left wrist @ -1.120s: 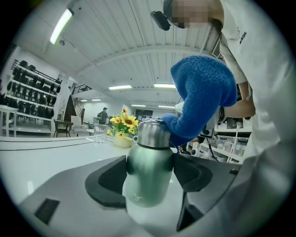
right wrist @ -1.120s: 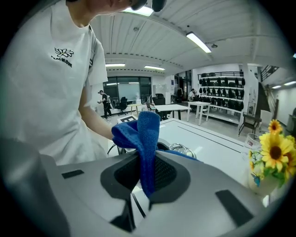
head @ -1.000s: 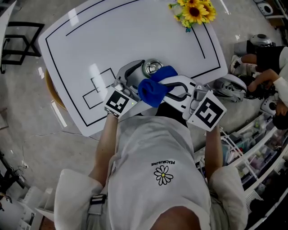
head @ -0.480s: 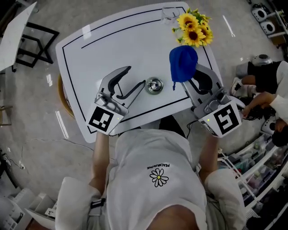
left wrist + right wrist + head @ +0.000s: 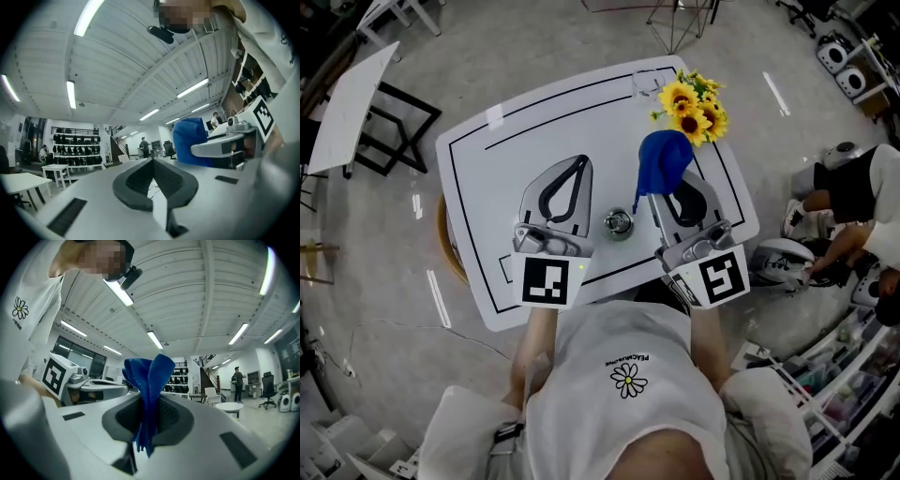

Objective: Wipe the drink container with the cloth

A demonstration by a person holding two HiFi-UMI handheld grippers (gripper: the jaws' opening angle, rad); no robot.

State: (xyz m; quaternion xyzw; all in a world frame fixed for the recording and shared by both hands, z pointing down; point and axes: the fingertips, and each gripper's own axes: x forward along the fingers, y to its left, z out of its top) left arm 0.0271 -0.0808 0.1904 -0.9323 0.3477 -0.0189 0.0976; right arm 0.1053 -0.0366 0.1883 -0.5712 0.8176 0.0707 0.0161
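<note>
The drink container, a silver can (image 5: 618,223), stands upright on the white table (image 5: 487,187), seen from above between my two grippers. Neither gripper touches it. My left gripper (image 5: 580,161) is held left of the can, and its jaws have just been closing, with nothing between them. In the left gripper view the dark pads meet at the left gripper (image 5: 152,160), which is shut and empty. My right gripper (image 5: 656,187) is shut on the blue cloth (image 5: 662,157). The right gripper view shows the blue cloth (image 5: 150,376) pinched between the pads, bunched above and hanging below them.
A bunch of sunflowers (image 5: 694,101) and a clear glass (image 5: 645,82) stand at the table's far right corner. A black-framed side table (image 5: 366,103) is off to the left. A seated person (image 5: 862,197) and shelves (image 5: 853,394) are on the right.
Both grippers have come up and away from the can. The blue cloth left the can's top with the right gripper. The left jaws, open before, are now shut.
</note>
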